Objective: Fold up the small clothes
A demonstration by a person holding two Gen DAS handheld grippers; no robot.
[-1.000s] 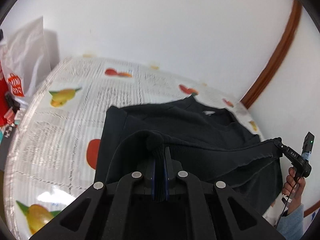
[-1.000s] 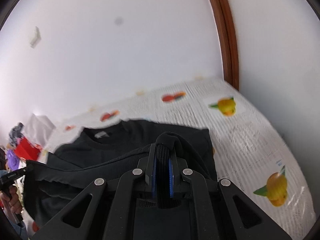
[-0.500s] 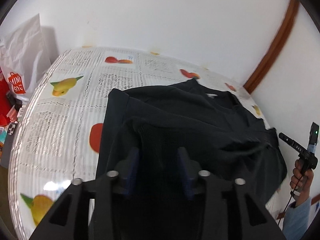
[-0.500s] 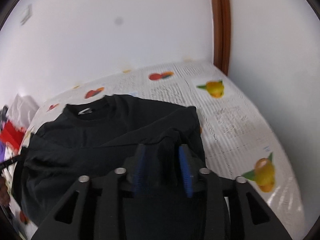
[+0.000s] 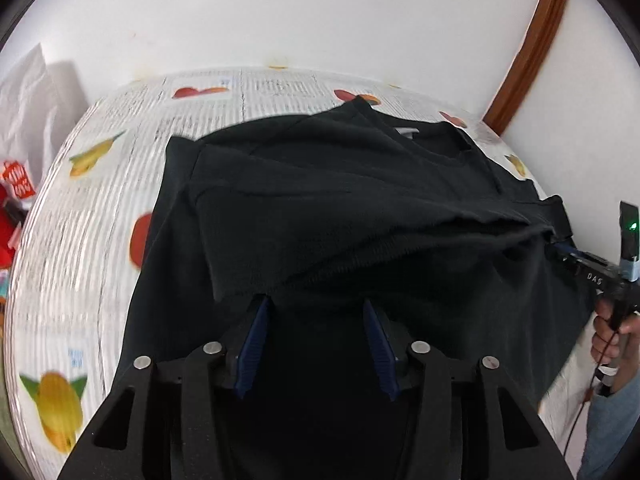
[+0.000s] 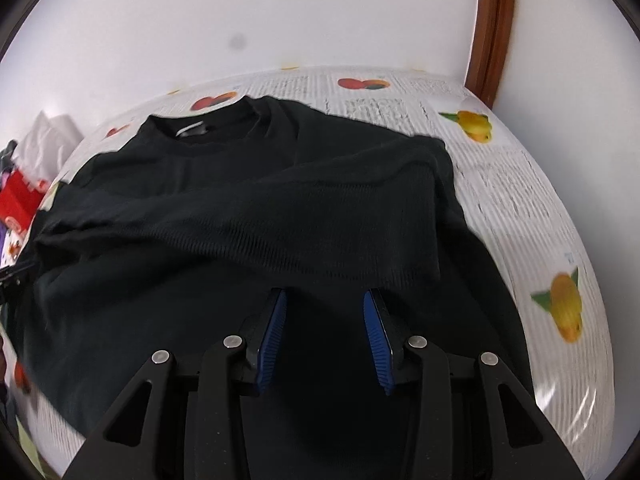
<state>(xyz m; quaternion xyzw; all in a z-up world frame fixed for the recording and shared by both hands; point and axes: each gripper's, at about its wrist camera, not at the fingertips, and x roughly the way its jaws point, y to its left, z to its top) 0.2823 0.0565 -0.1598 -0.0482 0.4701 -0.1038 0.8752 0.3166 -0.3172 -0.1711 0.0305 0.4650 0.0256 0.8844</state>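
Note:
A black sweatshirt (image 5: pixel 340 200) (image 6: pixel 240 208) lies on the fruit-print tablecloth (image 5: pixel 100 220) (image 6: pixel 520 200), collar towards the wall. Its lower part is folded up over the chest, and the fold's edge runs just ahead of both sets of fingertips. My left gripper (image 5: pixel 315 302) hovers over the dark cloth with its jaws opening; its blue pads (image 5: pixel 252 344) press on nothing. My right gripper (image 6: pixel 325 293) is open above the same garment, with cloth under it but none pinched. In the left wrist view the right gripper (image 5: pixel 560 244) sits at the fold's right end.
A white plastic bag (image 5: pixel 24 92) and red packaging (image 5: pixel 16 184) stand off the table's left end. A brown door frame (image 5: pixel 528 40) (image 6: pixel 488 28) rises at the right corner by the white wall. A person's hand (image 5: pixel 612 332) grips the right tool's handle.
Both grippers went from shut on the lifted hem to open. The hem dropped onto the sweatshirt's upper part, and both grippers sank forward over it.

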